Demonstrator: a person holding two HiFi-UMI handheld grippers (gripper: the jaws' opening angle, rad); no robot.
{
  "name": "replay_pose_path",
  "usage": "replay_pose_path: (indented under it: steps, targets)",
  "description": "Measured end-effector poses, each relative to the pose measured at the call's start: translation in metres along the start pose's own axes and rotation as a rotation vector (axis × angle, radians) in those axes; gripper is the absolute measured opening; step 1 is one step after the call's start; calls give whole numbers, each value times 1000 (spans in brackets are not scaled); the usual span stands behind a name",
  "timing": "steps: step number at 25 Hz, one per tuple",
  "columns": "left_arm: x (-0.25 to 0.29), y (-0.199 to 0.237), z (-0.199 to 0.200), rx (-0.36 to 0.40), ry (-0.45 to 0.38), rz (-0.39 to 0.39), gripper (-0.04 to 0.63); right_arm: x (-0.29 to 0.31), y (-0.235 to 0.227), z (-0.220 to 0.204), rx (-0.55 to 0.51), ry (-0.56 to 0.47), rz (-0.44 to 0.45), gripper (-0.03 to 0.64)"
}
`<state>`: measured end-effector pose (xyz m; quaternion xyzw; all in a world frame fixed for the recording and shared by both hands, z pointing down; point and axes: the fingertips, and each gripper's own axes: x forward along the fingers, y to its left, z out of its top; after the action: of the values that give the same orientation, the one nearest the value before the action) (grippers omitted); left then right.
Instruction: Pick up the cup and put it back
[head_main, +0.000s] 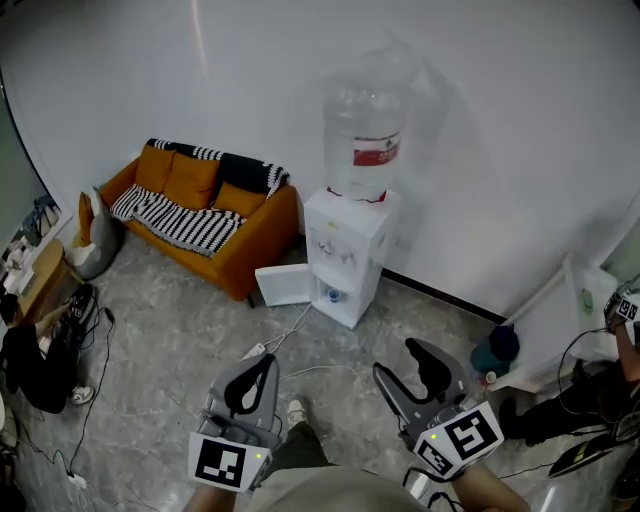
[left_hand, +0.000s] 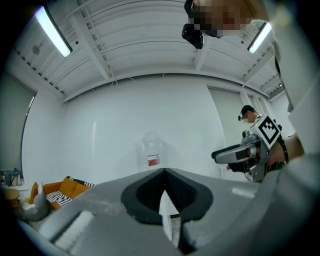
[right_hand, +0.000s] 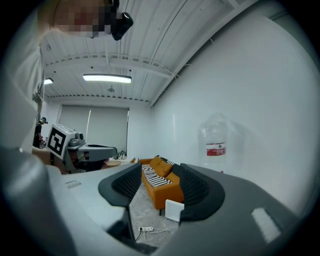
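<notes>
Holding my left gripper (head_main: 264, 360) fingers together and my right gripper (head_main: 397, 358) fingers apart, both empty, I am eyeing what looks like a small, light cup (head_main: 333, 295) inside the water dispenser (head_main: 345, 245)'s open lower cabinet, planning a gentle mid-wall grip.

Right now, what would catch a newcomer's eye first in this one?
The white water dispenser with its big clear bottle stands mid-frame against the white wall. Left of it sits an orange sofa with a striped throw. In the foreground, the left gripper is shut, the right gripper open and empty.
</notes>
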<state>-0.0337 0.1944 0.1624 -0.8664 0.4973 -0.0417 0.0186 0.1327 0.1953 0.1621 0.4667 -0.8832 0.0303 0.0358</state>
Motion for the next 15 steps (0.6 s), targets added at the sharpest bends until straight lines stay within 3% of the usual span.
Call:
replay_pose_path:
  steps: [8, 15]
  targets:
    - [81, 109, 8, 0, 8, -53, 3, 124, -16, 25, 10, 10, -40, 244]
    - [132, 164, 6, -3, 23, -113, 2, 200, -43, 25, 36, 20, -103, 244]
